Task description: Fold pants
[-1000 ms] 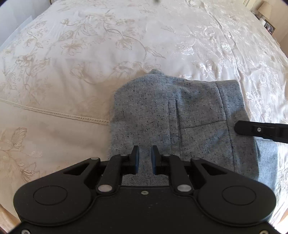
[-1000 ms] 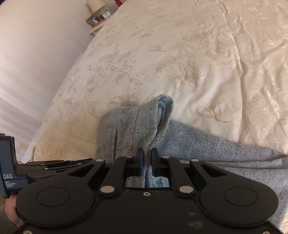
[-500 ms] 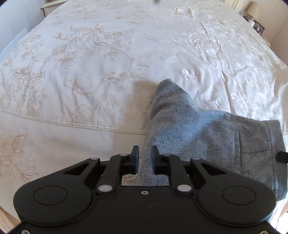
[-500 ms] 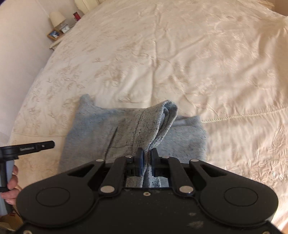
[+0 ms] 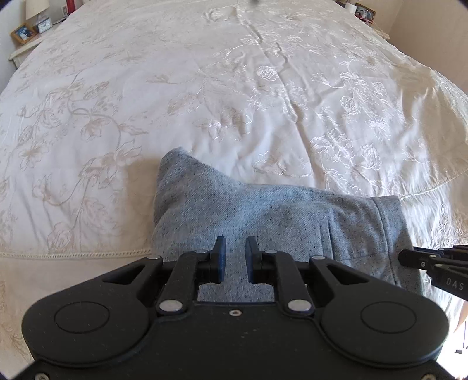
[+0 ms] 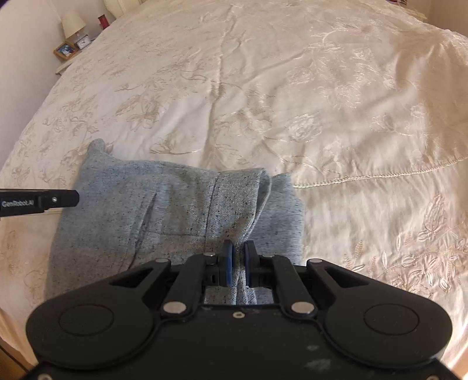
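Cream bedspread (image 5: 263, 96) with embroidered flowers covers the bed and fills most of both views; a stitched border line (image 6: 365, 176) crosses it near the front edge. Folded grey speckled pants (image 5: 263, 210) lie on the bedspread close to that edge, forming a compact bundle with one corner (image 5: 172, 157) projecting away from the cameras. In the right wrist view the same pants (image 6: 140, 204) show a vertical seam and a raised fold of cloth (image 6: 257, 198) running down toward the camera. Right gripper (image 6: 238, 257): its blue-padded fingers (image 6: 227, 263) stand nearly closed with that fold of cloth pinched between them. Left gripper (image 5: 235, 257): its fingers (image 5: 220, 257) stand apart with a clear gap, positioned over the near part of the pants, gripping nothing. Each gripper's tip appears at the side of the other's view, beside the bundle. At the far left, a nightstand carries a lamp (image 6: 71, 24), a framed picture (image 6: 65, 50) and a small clock (image 6: 83, 43).
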The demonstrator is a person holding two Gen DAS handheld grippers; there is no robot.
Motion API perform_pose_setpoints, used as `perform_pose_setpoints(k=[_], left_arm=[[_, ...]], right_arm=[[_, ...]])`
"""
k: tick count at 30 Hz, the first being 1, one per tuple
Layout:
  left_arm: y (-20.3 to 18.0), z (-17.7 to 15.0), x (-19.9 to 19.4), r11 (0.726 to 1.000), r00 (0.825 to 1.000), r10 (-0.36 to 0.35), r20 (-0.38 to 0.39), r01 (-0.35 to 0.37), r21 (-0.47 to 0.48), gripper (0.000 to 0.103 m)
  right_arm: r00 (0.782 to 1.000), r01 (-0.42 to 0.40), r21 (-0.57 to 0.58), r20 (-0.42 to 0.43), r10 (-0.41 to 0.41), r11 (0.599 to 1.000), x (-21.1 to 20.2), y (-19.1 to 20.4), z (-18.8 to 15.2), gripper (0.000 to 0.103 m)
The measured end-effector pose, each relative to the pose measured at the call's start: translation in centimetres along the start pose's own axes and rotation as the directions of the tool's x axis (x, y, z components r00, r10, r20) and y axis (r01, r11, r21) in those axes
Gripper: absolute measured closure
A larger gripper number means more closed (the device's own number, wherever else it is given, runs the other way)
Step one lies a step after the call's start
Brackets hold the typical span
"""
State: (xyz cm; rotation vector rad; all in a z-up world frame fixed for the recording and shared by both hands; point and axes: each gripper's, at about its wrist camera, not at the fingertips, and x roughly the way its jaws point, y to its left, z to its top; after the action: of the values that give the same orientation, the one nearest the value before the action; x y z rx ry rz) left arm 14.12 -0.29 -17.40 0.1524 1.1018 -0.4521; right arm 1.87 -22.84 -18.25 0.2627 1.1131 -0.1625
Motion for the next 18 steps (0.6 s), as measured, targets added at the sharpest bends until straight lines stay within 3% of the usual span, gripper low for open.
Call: perform_pose_setpoints(k=[5,11,18], left_arm=[[-0.4,1.2,1.2,0.999,1.0,-0.017,-0.011,0.018,0.035,0.081],[0.6,3.7,3.6,1.0,0.999,-0.019,-0.029,0.02,0.015,0.081],[2.6,6.4,10.4,0.997,0.987,-0.033,-0.158,0.022,-0.071,0.082]], right_arm=[[0.995,0.094,0.068,-0.051,-0.09,0.993,0.9,-2.0,-0.1,0.102],[0.999,0.001,0.091,0.048,-0.005,0.996,-1.3,-1.3,1.6,0.092],[0.999,-0.048,0.025,-0.019,0.048,0.999,1.5,2.1,3.3,0.09]])
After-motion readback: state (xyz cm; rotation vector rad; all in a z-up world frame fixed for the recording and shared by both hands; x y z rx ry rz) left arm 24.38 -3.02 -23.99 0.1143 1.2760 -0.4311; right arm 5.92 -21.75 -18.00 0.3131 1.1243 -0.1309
